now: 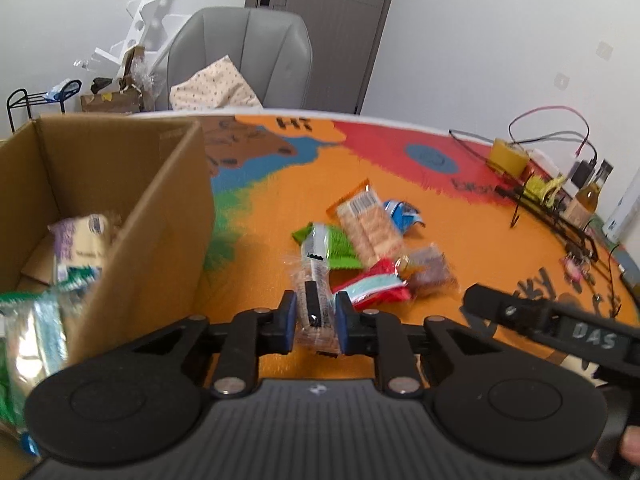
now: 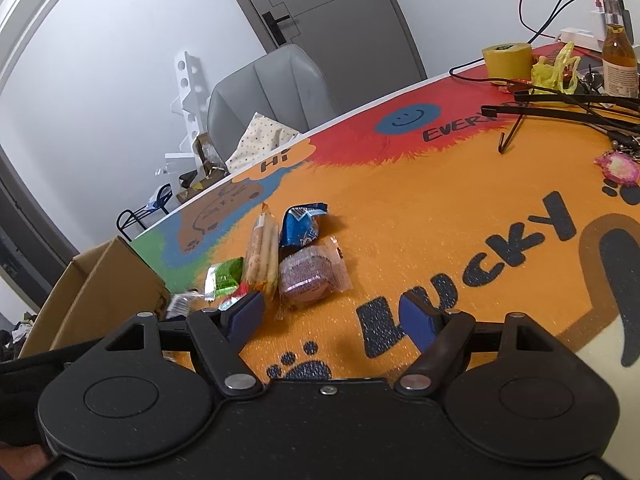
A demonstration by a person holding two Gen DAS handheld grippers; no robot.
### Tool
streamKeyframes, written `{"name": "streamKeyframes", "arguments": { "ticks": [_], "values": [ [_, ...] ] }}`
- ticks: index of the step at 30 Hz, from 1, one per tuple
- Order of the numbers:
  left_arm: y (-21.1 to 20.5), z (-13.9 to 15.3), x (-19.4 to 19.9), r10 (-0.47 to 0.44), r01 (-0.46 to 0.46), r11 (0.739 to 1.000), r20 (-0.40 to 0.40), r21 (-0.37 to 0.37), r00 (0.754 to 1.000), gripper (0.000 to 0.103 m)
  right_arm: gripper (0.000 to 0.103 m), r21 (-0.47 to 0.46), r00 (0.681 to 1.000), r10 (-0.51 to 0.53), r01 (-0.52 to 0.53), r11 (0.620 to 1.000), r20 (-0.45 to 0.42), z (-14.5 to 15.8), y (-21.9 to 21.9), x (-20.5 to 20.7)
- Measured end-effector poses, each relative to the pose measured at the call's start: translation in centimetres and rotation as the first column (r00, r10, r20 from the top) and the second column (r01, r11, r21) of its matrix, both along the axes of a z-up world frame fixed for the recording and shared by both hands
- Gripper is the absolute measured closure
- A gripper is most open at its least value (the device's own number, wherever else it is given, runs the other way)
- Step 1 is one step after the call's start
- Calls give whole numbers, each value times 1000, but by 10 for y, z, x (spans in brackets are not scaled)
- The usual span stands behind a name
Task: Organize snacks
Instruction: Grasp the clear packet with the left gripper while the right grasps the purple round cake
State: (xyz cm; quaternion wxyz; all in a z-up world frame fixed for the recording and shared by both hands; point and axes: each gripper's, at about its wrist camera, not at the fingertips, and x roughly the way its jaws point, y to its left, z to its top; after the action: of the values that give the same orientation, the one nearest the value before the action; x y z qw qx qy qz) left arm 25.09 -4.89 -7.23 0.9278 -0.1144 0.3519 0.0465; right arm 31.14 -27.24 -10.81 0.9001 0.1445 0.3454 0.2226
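My left gripper (image 1: 316, 316) is shut on a clear-wrapped biscuit packet (image 1: 314, 300) and holds it above the table, right of the cardboard box (image 1: 160, 216). The box holds several snack packets (image 1: 80, 248). A pile of snacks lies on the orange mat: a green packet (image 1: 336, 246), a long cracker pack (image 1: 368, 228), a blue packet (image 1: 402, 214), a red packet (image 1: 378, 284) and a purple cake (image 1: 432, 270). My right gripper (image 2: 336, 312) is open and empty, just in front of the purple cake (image 2: 310, 274), cracker pack (image 2: 262, 254) and blue packet (image 2: 300, 226).
A yellow tape roll (image 2: 507, 58), a bottle (image 2: 618, 60), black cables and a wire rack (image 2: 560, 104) crowd the table's far right. A grey chair (image 1: 244, 60) stands behind the table. The box's near wall (image 2: 104, 292) is left of my right gripper.
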Motion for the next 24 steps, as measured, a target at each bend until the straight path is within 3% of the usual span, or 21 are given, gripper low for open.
{"name": "streamKeyframes", "arguments": {
  "ticks": [10,20,24],
  "values": [
    [11,18,5,8,-7,1000,54,-21,999,84,45,-43,1000,16,-15,999,9,1,21,20],
    [17,16,15,-13,16,999,59,-45,998,84,45,-132,1000,17,-16,991,8,-4,46,36],
    [18,16,19,-22,25,998,57,-55,998,84,36,-164,1000,28,-28,986,-1,-6,58,37]
  ]
}}
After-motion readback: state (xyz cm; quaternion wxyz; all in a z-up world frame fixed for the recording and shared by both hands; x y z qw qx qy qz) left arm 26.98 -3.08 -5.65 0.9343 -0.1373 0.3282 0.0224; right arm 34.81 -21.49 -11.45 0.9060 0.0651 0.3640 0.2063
